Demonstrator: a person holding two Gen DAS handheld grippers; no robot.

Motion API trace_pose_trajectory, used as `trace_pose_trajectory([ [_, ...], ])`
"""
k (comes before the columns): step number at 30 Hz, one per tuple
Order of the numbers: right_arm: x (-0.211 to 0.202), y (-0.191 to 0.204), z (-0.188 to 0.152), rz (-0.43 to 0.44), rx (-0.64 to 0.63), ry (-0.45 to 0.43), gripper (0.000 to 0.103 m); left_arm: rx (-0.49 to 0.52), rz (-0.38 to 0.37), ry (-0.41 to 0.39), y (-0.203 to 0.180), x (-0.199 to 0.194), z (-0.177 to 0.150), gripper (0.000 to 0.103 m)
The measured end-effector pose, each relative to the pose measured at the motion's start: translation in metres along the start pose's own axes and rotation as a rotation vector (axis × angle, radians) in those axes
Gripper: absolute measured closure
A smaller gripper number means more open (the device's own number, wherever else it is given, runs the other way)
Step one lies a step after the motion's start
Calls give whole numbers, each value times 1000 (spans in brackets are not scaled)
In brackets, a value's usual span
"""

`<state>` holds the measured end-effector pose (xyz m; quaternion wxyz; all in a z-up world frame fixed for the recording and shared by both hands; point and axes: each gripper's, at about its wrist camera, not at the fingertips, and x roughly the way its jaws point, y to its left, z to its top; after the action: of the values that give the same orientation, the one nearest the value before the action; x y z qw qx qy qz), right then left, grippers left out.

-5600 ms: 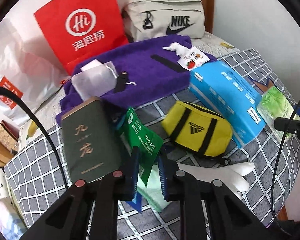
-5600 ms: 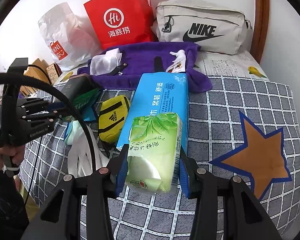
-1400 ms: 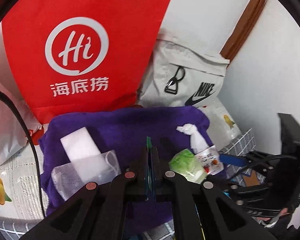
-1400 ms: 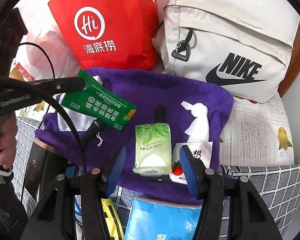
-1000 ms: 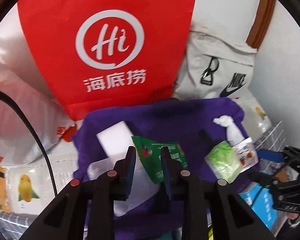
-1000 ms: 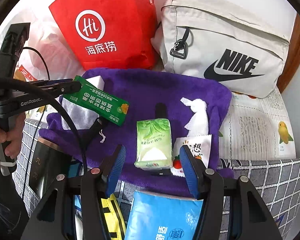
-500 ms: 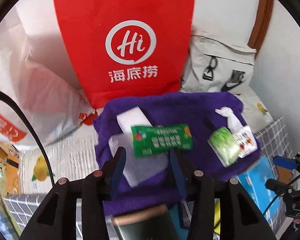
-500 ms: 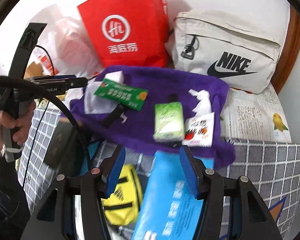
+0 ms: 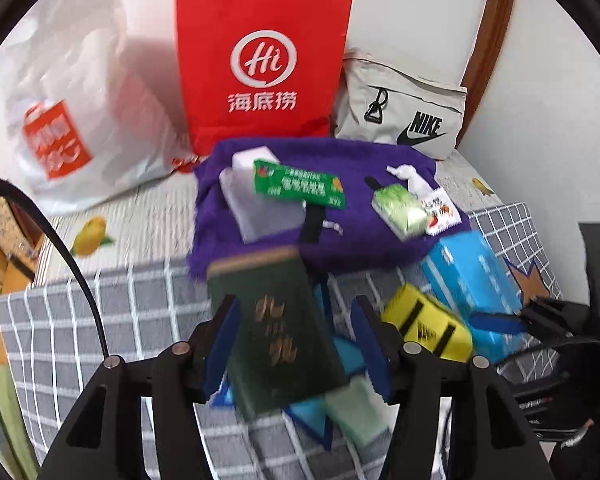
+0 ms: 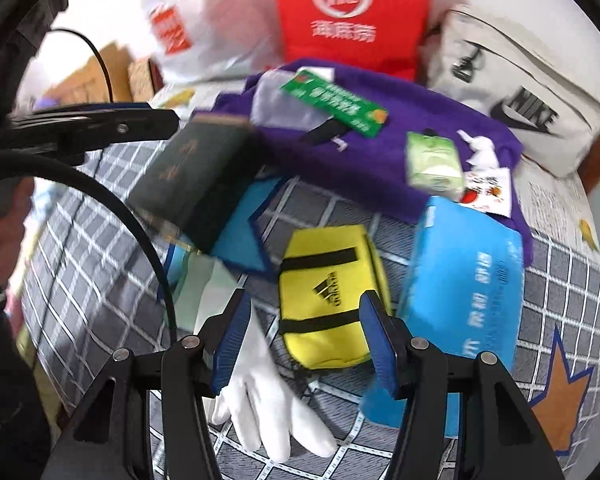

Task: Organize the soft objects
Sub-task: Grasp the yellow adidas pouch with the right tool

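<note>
The left claw (image 9: 296,344) hangs over the checked bed (image 9: 100,312) with its jaws apart, having just been opening; nothing is pinched between them, though the dark green box (image 9: 280,328) lies below in the gap, blurred. The right claw (image 10: 304,340) also stands apart and empty, above the yellow pouch (image 10: 328,292) and a white glove (image 10: 268,408). On the purple towel (image 9: 364,248) at the head of the bed lie the green sachet (image 9: 300,186), resting partly on a clear pouch (image 9: 256,208), the pale green tissue pack (image 9: 398,210) and, just beside it, a small white packet with a red print (image 9: 440,212) and a knotted white scrap (image 9: 410,178). The blue tissue box (image 9: 468,276) sits on the bed just below the towel's right edge, next to the yellow pouch. Behind the towel stand a red paper bag (image 9: 260,68), a white plastic bag (image 9: 80,120) and a grey Nike bag (image 9: 404,120) against the wall. In the right wrist view the left claw shows from the side at the left edge, with a hand (image 10: 0,240) gripping its handle.
</note>
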<state>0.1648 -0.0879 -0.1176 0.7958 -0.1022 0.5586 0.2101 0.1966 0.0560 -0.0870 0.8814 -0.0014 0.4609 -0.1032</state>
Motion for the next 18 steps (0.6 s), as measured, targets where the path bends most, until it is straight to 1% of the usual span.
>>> trace_pose_trajectory([
  [2, 7, 8, -1, -17, -47, 22, 47, -11, 4, -3, 2, -6, -13, 48],
  [6, 25, 14, 2, -119, -127, 78, 47, -40, 20, -17, 10, -20, -39, 48],
  [8, 33, 19, 2, -140, -181, 108, 47, -45, 12, -19, 13, -27, -50, 48],
  [14, 57, 30, -1, -208, -324, 204, 47, -73, 12, -24, 26, -34, -68, 48],
  [16, 63, 34, -3, -240, -358, 211, 47, -83, 18, -25, 30, -34, -72, 48],
  [17, 65, 35, -3, -250, -376, 204, 48, -90, 16, -25, 32, -35, -72, 48],
  [18, 66, 36, -3, -248, -380, 196, 56, -98, 13, -25, 35, -35, -73, 48],
])
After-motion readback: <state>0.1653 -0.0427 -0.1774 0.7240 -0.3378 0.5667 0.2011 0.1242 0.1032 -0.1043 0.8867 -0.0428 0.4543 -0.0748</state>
